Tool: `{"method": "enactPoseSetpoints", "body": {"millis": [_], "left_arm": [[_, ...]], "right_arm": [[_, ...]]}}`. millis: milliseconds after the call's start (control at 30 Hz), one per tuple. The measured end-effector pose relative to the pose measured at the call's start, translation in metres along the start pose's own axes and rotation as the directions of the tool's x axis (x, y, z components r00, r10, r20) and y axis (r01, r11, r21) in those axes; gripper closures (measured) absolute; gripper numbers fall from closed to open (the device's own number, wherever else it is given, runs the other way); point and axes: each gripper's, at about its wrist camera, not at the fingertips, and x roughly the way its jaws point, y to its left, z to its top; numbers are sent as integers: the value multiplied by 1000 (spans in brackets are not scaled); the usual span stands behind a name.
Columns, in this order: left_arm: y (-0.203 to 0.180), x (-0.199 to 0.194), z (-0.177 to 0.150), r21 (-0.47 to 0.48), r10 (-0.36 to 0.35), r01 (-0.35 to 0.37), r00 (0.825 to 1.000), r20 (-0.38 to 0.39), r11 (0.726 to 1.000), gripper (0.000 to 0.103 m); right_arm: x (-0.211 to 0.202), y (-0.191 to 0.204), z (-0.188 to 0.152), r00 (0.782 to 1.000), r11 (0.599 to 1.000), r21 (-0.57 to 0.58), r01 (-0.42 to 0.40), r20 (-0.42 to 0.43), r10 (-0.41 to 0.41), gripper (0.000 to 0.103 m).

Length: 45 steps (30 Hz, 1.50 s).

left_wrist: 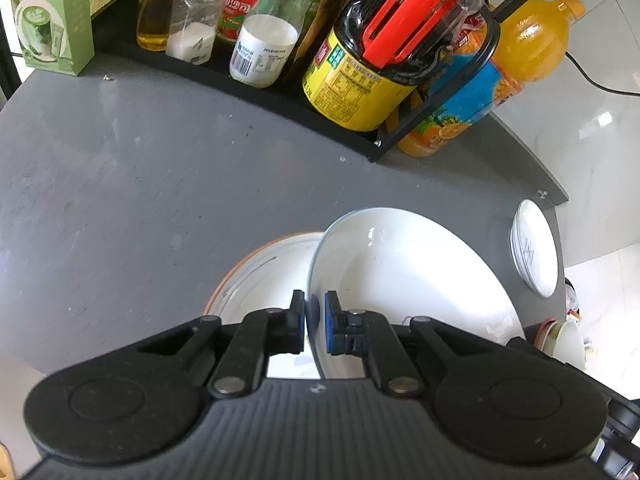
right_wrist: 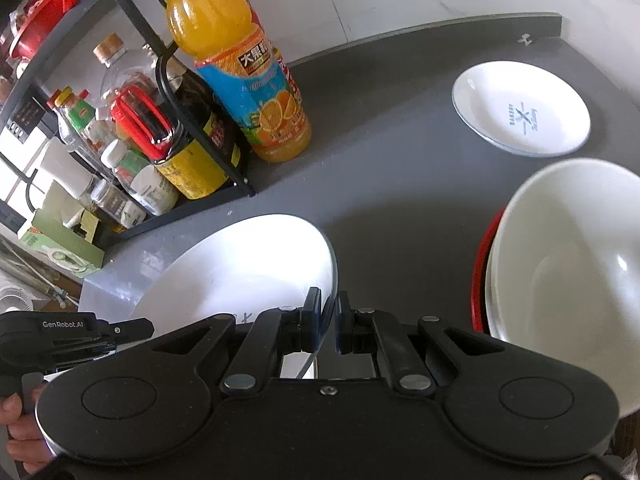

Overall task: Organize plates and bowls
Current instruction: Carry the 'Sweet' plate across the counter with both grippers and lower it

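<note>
Your left gripper (left_wrist: 314,322) and right gripper (right_wrist: 330,320) each pinch opposite rims of the tilted white plate (left_wrist: 400,280), near the table's (left_wrist: 120,184) front edge; open tabletop lies ahead.

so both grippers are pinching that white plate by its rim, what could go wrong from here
1. Both the left gripper and the right gripper hold the white plate only by its thin rim, so it may slip or tip.
2. Lowered unevenly, it could knock the orange-rimmed plate below.
3. A swing right could hit the stacked bowls.
</note>
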Motion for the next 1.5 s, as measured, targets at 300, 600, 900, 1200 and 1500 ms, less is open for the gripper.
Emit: {"method": "enactPoseSetpoints", "body": {"millis": [300,600,900,1200,1500], "left_arm": [[13,1,-9,11,0,0,1000,-18,1000,96],[23,5,-18,21,41,-40,999,-31,999,95],[29,9,-23,35,78,-77,997,-27,996,94],[27,18,-27,78,103,-102,995,-15,992,91],[21,27,-29,102,106,-104,994,-15,989,89]], "right_arm": [[-1,3,-12,1000,1000,-8,17,-7,-17,96],[4,13,-23,999,999,-43,24,-29,-25,96],[13,18,-39,997,997,-67,33,-66,-37,95],[17,18,-46,996,995,-92,43,-80,-50,95],[14,15,-46,997,995,-89,51,-56,-56,95]]}}
